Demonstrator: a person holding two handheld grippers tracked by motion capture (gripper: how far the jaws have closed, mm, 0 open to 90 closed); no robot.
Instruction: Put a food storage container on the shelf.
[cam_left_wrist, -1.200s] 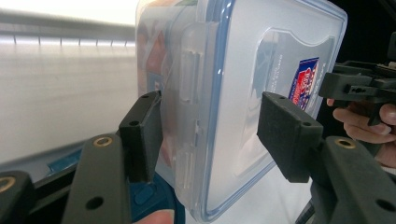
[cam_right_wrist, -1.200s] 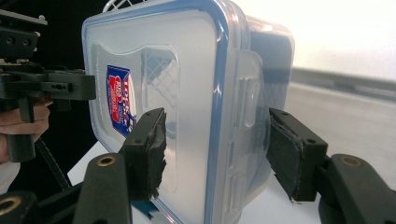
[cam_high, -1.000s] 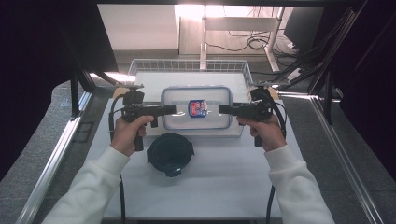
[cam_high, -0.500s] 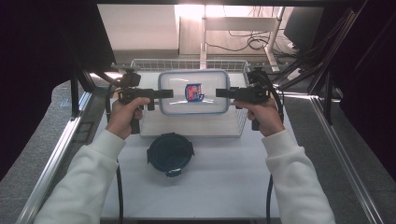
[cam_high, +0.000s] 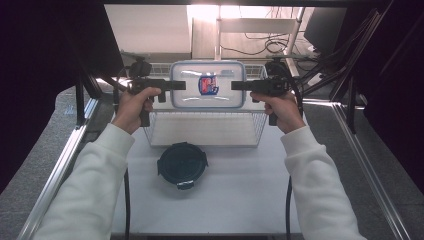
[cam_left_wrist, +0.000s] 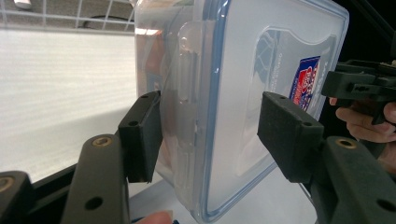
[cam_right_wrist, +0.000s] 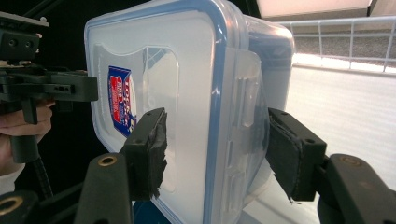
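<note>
- Clear plastic container (cam_high: 207, 85): rectangular, lidded, blue seal round the lid's rim, a red-and-blue label on top. I hold it level in the air between my two tools, above the far part of the wire basket (cam_high: 202, 131).
- My left gripper (cam_high: 179, 85): jaws clamped on the container's left short end, one pad (cam_left_wrist: 142, 135) under the base and the other on the lid (the side latch sits between them in the left gripper view).
- My right gripper (cam_high: 238, 85): jaws pinching the container's right short end in the same way, one pad (cam_right_wrist: 149, 149) on the lid, the other against the base.
- Wire basket: white, standing on the table (cam_high: 235, 200) below the container, well apart from it.
- Round dark lidded container (cam_high: 182, 164): on the table just nearer to me than the basket, untouched.
- My sleeves (cam_high: 95, 180): white, one on each forearm.
</note>
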